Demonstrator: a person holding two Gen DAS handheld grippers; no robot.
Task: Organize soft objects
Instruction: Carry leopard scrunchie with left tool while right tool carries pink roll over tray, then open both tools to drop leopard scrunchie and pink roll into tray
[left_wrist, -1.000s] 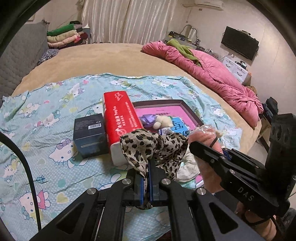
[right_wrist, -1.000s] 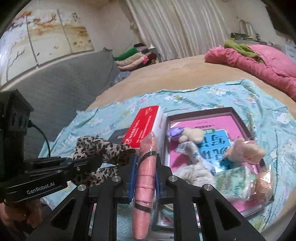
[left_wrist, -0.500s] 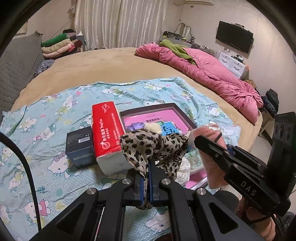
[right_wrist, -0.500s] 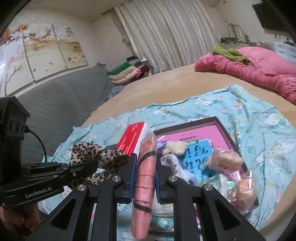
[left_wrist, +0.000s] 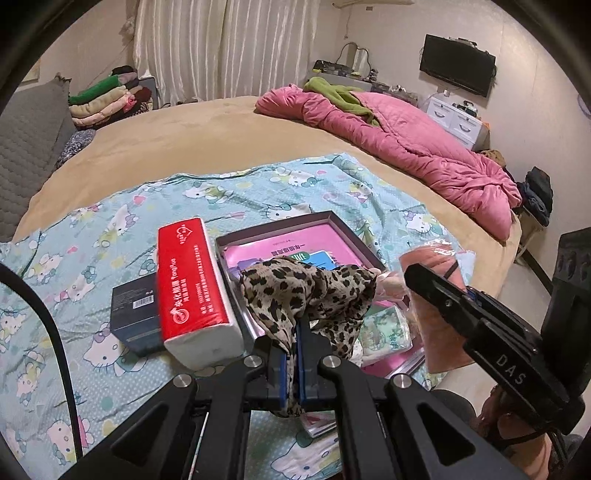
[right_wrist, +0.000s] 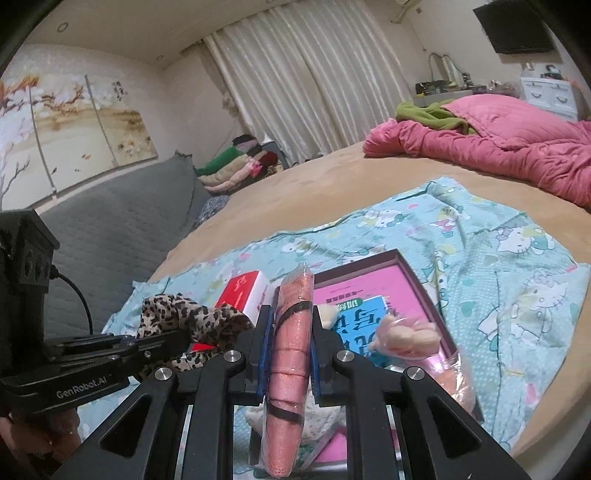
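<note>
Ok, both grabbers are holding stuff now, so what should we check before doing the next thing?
1. Left gripper shut tight on the leopard-print cloth: ok.
2. Right gripper shut on the pink wrapped roll: ok.
3. Both things lifted off the bed: ok for the cloth; cannot tell for the roll, its lower end hangs near the box.
4. Room left in the open box: cannot tell, plush toys and packets already fill much of it.
5. Red tissue pack out of the way: ok, it lies beside the box, not in it.
6. The two grippers apart from each other: ok, though close.
</note>
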